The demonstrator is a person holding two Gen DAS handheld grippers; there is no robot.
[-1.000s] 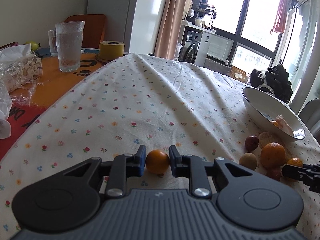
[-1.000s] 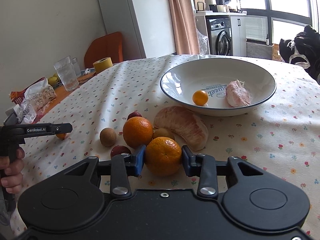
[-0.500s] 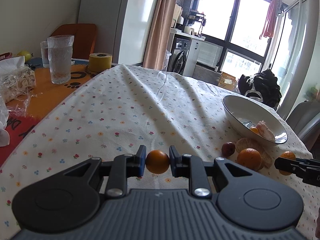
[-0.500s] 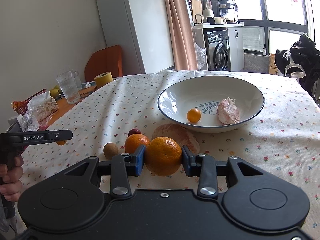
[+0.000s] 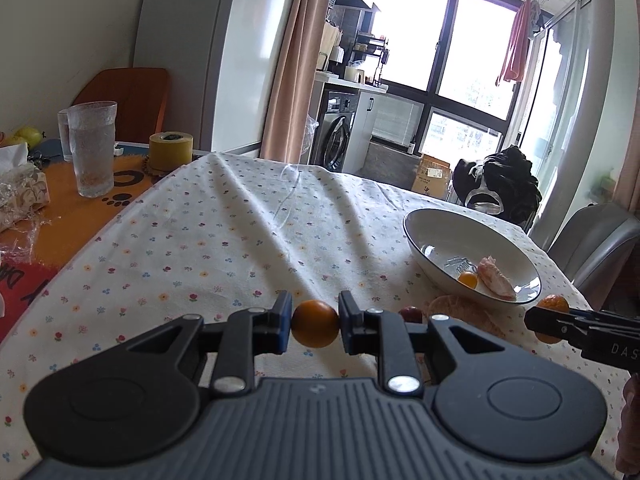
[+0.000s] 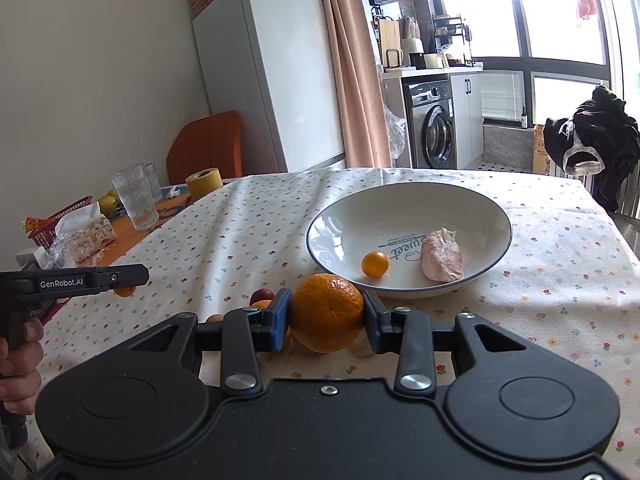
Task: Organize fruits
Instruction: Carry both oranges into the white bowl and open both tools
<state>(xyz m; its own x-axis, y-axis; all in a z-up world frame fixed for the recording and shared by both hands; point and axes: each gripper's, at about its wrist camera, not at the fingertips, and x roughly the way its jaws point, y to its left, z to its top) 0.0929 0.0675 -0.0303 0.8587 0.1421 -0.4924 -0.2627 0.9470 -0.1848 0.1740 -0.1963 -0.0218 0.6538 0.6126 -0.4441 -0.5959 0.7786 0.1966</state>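
Observation:
My left gripper is shut on a small orange fruit, held above the flowered tablecloth. My right gripper is shut on a large orange, lifted just in front of the white bowl. The bowl holds a small orange fruit and a peeled pinkish segment. In the left wrist view the bowl lies to the right, with a dark red fruit and a peeled citrus piece before it. More loose fruit sits partly hidden behind my right fingers.
Two glasses, a yellow tape roll and wrapped packets stand on the orange mat at the left. A grey chair and dark clothing lie beyond the table's right edge. A hand holds the left gripper.
Both grippers have risen off the table with their fruits. The right gripper has carried the large orange closer to the bowl, and the loose fruit pile now lies below it.

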